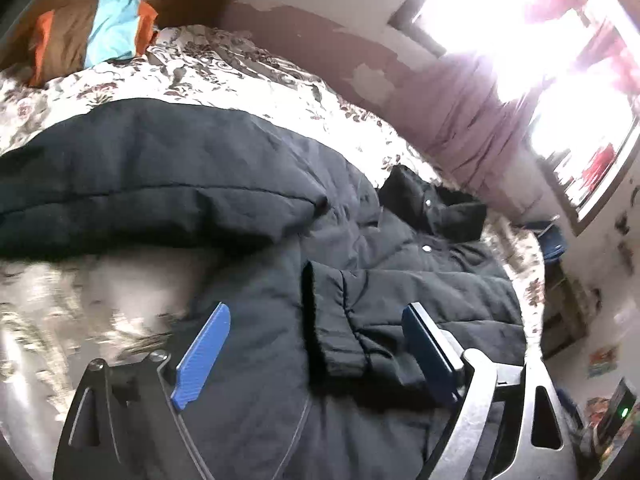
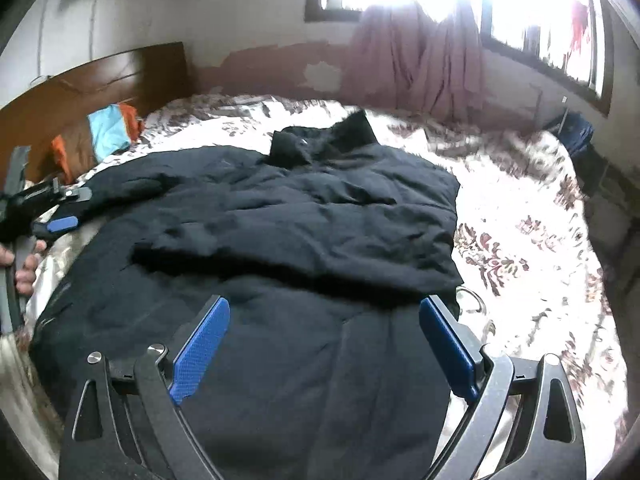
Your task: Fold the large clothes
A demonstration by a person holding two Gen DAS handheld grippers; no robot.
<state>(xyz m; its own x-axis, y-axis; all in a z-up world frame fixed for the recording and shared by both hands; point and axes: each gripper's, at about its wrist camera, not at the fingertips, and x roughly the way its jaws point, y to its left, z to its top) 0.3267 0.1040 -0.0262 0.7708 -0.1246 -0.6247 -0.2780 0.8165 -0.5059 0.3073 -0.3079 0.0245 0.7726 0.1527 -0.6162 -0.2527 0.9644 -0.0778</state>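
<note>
Sunlight flooded a bedroom window [image 1: 520, 20] and washed out the upper right of the left wrist view. Below it, a floral bedspread [image 1: 240, 68] covered a bed. A large black padded coat [image 1: 360, 240] lay spread across the bedspread, its collar [image 1: 432, 204] toward the window wall. One sleeve [image 1: 140, 184] stretched left across the cover, and a cuffed sleeve [image 1: 340, 320] lay folded over the coat's body. The left tongs [image 1: 316, 332] stood released, blue pads wide apart above the coat, gripping nothing. Bare bedspread showed beyond the coat toward a wooden headboard, where an orange, brown and turquoise pillow [image 1: 96, 36] rested.

From the right wrist view, the coat [image 2: 300, 220] sat near the middle of the bed, collar [image 2: 320, 140] away from the camera. Open bedspread [image 2: 520, 240] lay to its right, up to the bed's edge. The right tongs [image 2: 324, 336] were released over the coat's lower part, holding nothing. The left tongs [image 2: 60, 216] appeared at the far left beside the sleeve, held by a hand [image 2: 24, 268]. Pink curtains [image 2: 420, 60] hung under the window.
</note>
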